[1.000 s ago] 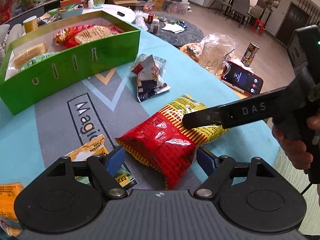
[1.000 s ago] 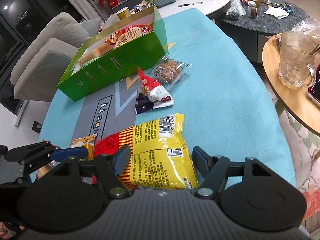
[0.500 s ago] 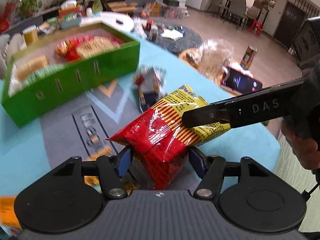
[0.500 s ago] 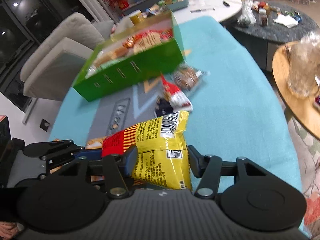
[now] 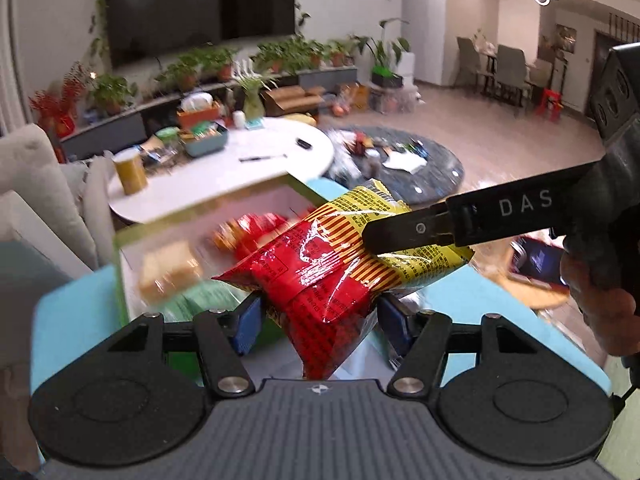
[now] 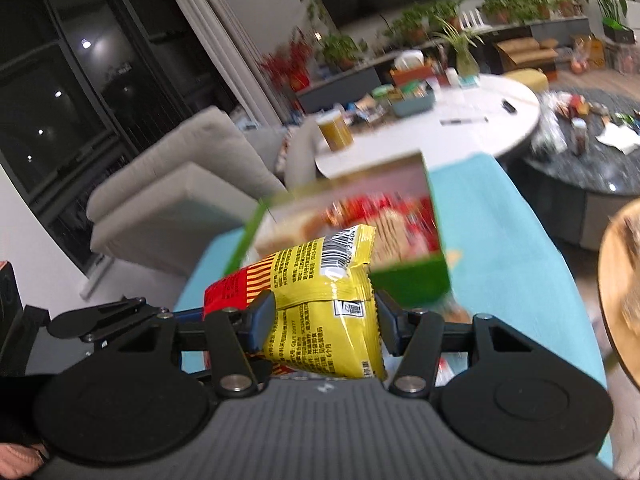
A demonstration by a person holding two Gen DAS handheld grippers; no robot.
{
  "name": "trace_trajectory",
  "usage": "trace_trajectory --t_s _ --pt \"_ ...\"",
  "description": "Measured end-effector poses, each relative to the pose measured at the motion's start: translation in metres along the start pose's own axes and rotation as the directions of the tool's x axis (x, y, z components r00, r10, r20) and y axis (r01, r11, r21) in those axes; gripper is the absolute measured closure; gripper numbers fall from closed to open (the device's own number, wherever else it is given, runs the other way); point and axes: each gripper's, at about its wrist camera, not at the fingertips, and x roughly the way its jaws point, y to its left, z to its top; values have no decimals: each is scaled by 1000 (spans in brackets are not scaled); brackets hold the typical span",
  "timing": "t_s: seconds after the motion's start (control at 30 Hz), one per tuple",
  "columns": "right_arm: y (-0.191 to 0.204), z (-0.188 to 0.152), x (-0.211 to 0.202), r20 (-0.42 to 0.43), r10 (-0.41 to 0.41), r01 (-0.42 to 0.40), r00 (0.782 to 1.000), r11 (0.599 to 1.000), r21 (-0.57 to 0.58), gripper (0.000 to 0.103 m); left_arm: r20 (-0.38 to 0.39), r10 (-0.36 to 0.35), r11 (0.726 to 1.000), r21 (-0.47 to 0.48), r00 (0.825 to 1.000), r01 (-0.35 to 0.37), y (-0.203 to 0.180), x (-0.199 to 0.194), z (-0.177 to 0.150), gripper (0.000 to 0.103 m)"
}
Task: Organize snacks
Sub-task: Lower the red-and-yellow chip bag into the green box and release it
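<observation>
Between my two sets of jaws hangs one red-and-yellow snack bag (image 5: 320, 276), clear of the surface (image 5: 72, 312). My left gripper (image 5: 318, 322) has its blue pads closed narrow on the red end of the bag, one pad at each side, the foil creased between them. My right gripper (image 6: 324, 320) is clamped on the yellow end, where the barcode and small print show; its jaws press in from both sides.

Left wrist view: the right gripper's black finger, lettered DAS, crosses in from the right and lies against the yellow part of the bag. My right hand (image 5: 608, 316) shows at the right edge, wrapped round the handle.

Behind the bag sits the green box (image 6: 412, 284), open at the top and white inside, on the teal surface. Contents are motion-blurred: a pale bread-like pack (image 5: 170, 268) at the near left, red packets (image 5: 256, 228) further back. Whether the bag is over the box or just short of it, I cannot tell.

Far side: white round table (image 5: 224, 168) with a yellow cup (image 5: 130, 172) on it, a dark round table (image 5: 420, 168) to its right, and a grey sofa (image 6: 168, 196) at the left.
</observation>
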Motion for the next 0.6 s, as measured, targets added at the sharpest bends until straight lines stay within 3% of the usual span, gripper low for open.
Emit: trace_trajectory --t_s 0.23,0.6 --pt "4 27 27 26 36 -36 999 999 5 50 23 51 999 -8 998 -51 33 18 23 44" --pt "8 42 71 12 82 -82 997 996 30 50 11 108 994 -22 994 -108 76 44 31 44"
